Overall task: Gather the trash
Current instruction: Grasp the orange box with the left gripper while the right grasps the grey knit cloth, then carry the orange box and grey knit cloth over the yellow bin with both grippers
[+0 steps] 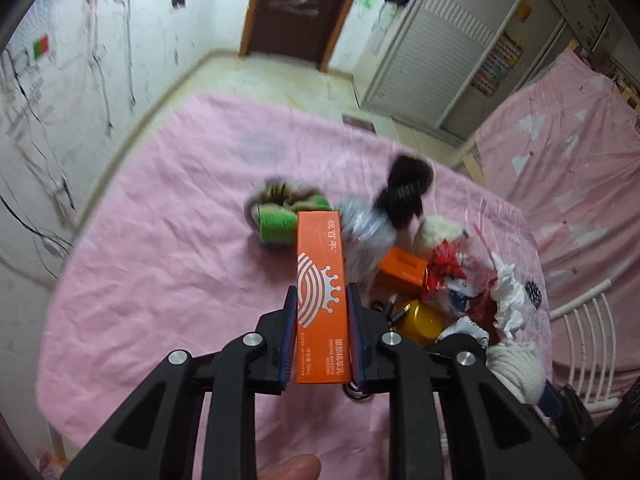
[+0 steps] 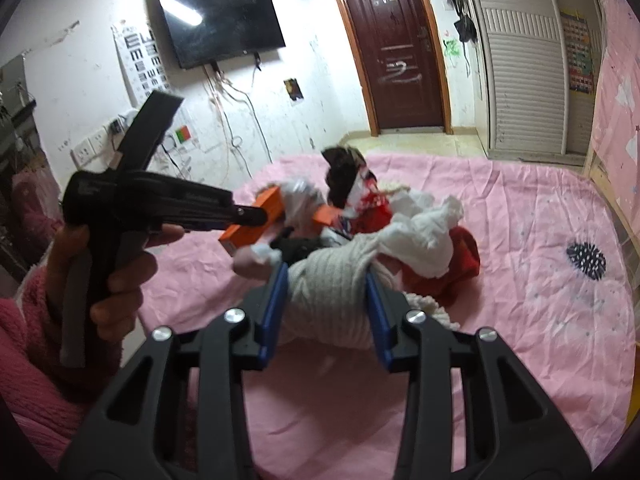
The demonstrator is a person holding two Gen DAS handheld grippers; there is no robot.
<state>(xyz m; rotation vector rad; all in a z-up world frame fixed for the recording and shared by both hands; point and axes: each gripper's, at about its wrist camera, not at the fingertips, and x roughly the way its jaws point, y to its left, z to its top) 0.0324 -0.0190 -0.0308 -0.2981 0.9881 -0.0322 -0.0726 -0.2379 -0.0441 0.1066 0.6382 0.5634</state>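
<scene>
A: So, what does the left claw (image 1: 322, 300) have?

B: It is clamped on a tall orange box (image 1: 320, 280) with white lettering and a crown mark. The box stands upright between the two blue-edged fingers, lifted above the pink bedspread (image 1: 160, 240).

A: And the right claw (image 2: 327, 280)?

B: Its fingers squeeze a grey ribbed cloth bundle (image 2: 332, 296), which bulges out between them just above the bedspread.

A: Where is the rest of the rubbish, taking the orange box as the mark?

B: In the left wrist view, a green roll (image 1: 276, 226) lies just behind and left of the box. A crumpled clear plastic wrapper (image 1: 368, 232) sits right of it, blurred, with a dark fuzzy thing (image 1: 408, 188) behind that; I cannot tell what it is. A second orange box (image 1: 404, 270) lies flat to the right, and nearer the camera there is a yellow round container (image 1: 424, 322). Red and white wrappers (image 1: 460, 280) are piled further right.

A: Anything in the other view?

B: The left hand (image 2: 116, 276), in a pink sleeve, grips the handle of its tool beside the pile. A dark door (image 2: 396, 48) stands at the far wall, beyond the bed.
</scene>
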